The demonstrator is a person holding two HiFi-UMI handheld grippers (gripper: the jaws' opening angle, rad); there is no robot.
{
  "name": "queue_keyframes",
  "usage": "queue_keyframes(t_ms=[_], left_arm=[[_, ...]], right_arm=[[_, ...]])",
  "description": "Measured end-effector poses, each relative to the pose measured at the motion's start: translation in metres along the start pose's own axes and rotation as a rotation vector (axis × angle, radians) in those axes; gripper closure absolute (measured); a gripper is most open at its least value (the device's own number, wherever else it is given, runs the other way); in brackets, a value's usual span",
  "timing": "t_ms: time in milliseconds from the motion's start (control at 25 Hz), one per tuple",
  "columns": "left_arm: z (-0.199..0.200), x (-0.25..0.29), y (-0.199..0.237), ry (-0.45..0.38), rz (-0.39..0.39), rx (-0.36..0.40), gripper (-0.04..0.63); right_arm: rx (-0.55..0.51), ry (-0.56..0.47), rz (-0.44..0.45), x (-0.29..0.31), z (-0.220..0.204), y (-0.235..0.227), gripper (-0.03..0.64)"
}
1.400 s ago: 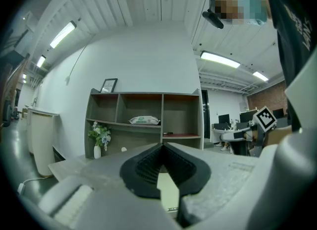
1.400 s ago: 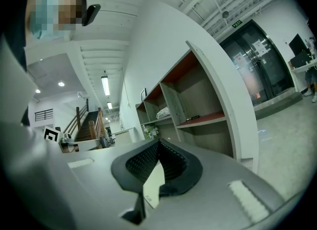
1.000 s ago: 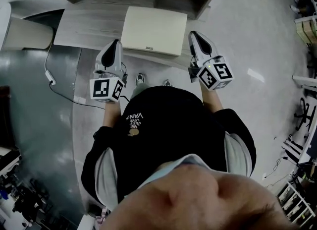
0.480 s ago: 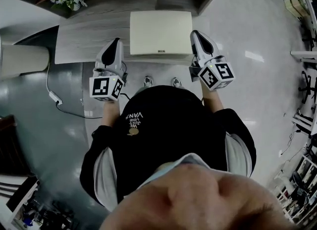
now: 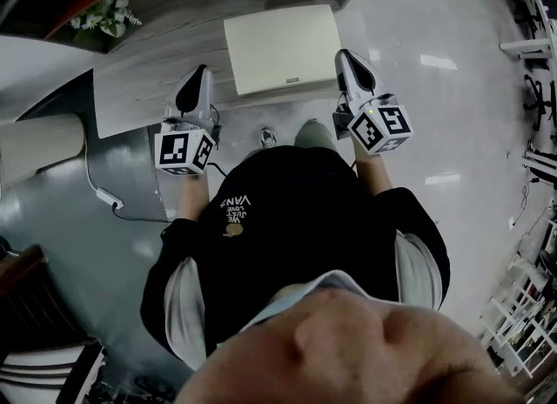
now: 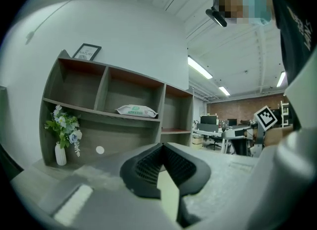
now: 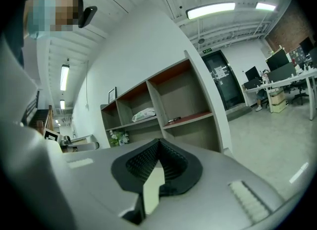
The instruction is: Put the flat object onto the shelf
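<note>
Left gripper (image 5: 201,74) and right gripper (image 5: 343,56), each with its jaws pinched right down on one side edge of the flat board (image 5: 280,48), which spans the gap between them ahead of the person. Since a second ago the board has turned slightly askew, the floor (image 5: 452,89) beneath has shifted and a knee (image 5: 312,132) now shows forward: carrying toward the shelf unit (image 6: 106,116) is judged under way, placement not begun. Board: cream, rectangular, thin, rigid-looking, with a small dark mark at its near edge
</note>
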State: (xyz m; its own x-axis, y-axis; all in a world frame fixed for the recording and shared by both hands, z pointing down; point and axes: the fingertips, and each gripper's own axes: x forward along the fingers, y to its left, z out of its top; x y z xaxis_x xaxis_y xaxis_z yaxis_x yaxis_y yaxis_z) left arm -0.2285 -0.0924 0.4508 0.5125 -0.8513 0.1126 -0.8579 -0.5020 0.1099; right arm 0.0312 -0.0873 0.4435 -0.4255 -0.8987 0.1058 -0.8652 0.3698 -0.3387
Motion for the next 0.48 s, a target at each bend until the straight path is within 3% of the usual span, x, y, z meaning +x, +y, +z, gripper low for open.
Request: queue_keyframes(t_ms=[240,480], left_arm=[[-0.009,0.011,0.003,0.020,-0.013,-0.025,0.595],[-0.012,0.028,0.006,0.030,0.029,-0.001,0.595]], right_arm=[[-0.003,0.019,-0.040,0.000,-0.005,-0.016,0.618],[0.001,0.036,-0.040,0.017,-0.005,-0.042,0.618]])
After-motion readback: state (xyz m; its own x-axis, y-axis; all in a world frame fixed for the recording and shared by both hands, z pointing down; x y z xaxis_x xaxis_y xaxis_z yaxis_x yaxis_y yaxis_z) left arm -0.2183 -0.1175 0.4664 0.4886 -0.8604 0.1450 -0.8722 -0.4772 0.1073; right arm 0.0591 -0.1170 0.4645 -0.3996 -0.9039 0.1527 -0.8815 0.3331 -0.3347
